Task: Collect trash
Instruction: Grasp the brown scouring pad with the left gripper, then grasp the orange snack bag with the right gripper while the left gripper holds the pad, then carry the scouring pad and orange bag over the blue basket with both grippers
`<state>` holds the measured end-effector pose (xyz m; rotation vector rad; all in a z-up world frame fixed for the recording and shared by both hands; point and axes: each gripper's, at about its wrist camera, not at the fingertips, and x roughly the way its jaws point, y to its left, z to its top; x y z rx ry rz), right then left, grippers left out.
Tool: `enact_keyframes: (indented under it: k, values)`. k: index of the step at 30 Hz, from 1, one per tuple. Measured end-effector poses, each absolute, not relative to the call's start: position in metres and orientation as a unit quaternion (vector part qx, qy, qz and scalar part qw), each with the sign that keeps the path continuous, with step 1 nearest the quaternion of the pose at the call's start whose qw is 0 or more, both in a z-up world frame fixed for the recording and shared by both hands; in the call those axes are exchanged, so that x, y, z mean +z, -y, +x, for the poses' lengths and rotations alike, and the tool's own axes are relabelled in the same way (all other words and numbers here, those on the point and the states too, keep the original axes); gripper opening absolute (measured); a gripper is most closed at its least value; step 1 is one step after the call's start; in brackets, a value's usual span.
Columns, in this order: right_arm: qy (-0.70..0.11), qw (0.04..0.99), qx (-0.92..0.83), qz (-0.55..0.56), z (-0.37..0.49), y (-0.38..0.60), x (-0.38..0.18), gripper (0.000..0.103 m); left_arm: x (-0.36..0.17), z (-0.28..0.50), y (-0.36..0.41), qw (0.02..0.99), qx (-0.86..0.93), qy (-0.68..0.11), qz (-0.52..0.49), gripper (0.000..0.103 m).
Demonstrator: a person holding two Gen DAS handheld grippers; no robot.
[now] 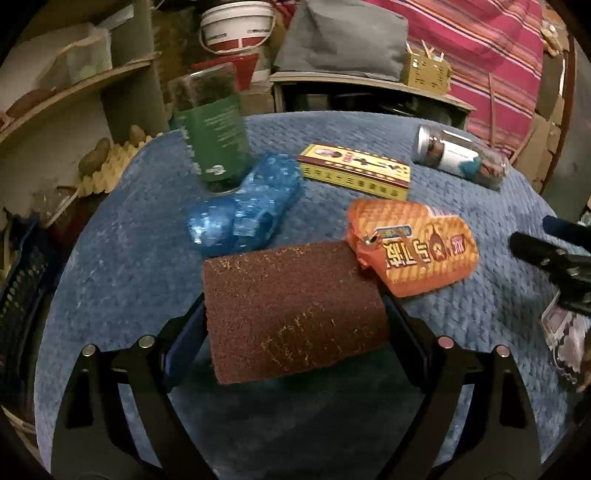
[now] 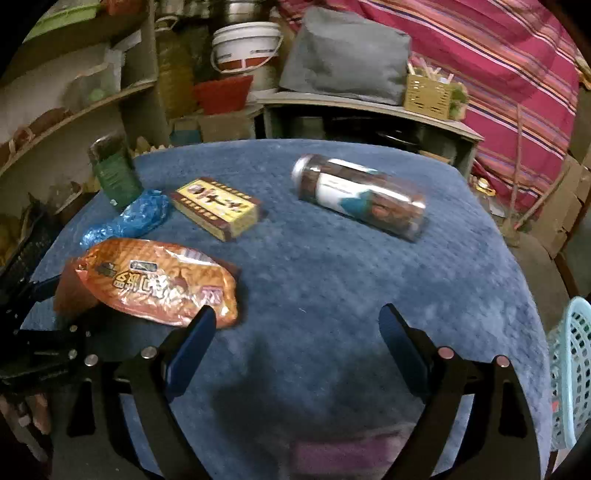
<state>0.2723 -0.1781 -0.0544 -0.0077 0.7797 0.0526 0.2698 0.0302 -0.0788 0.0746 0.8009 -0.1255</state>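
Observation:
My left gripper (image 1: 295, 314) is shut on a brown scouring pad (image 1: 295, 310), held just above the blue cloth. Beyond it lie an orange snack bag (image 1: 413, 245), a blue crumpled plastic bag (image 1: 243, 210), a yellow box (image 1: 356, 170), a green-labelled jar (image 1: 214, 129) standing upright, and a clear jar (image 1: 461, 157) on its side. My right gripper (image 2: 295, 325) is open and empty over the cloth, with the orange snack bag (image 2: 155, 280) beside its left finger. The yellow box (image 2: 218, 206), the clear jar (image 2: 360, 197) and the blue bag (image 2: 125, 218) lie farther off.
A light blue basket (image 2: 570, 373) stands off the table's right edge. A dark blue crate (image 1: 18, 295) sits at the left. Shelves (image 1: 74, 92) and a white bucket (image 1: 236, 26) crowd the back. The blue cloth covers the table (image 2: 332, 277).

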Motion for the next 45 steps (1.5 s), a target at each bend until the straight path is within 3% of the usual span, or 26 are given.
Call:
enact_keyframes:
  k: [8, 12, 16, 20, 24, 35, 45]
  values:
    - [-0.414, 0.909, 0.048, -0.021, 0.305, 0.137, -0.074, 0.086, -0.087, 0.277, -0.048, 0.913, -0.045, -0.405, 0.027, 0.087]
    - [-0.419, 0.905, 0.067, -0.029, 0.31, 0.124, -0.079, 0.07, -0.088, 0.279, -0.048, 0.913, -0.039, -0.404, 0.038, 0.087]
    - [-0.417, 0.904, 0.087, -0.026, 0.31, 0.118, -0.076, 0.045, -0.088, 0.281, -0.053, 0.914, -0.032, -0.404, 0.033, 0.087]
    - [-0.414, 0.905, 0.098, -0.032, 0.307, 0.112, -0.076, 0.034, -0.087, 0.282, -0.062, 0.914, -0.024, -0.404, 0.018, 0.087]
    - [-0.411, 0.907, 0.093, -0.017, 0.306, 0.124, -0.074, 0.007, -0.085, 0.281, -0.069, 0.917, -0.016, -0.399, 0.009, 0.087]
    - [-0.382, 0.922, 0.066, -0.011, 0.284, 0.169, -0.05, 0.004, -0.063, 0.27, -0.065, 0.929, -0.005, -0.369, -0.01, 0.087]
    - [-0.338, 0.94, 0.03, 0.042, 0.25, 0.255, -0.015, 0.004, -0.028, 0.256, -0.008, 0.942, -0.029, -0.335, 0.005, 0.087]
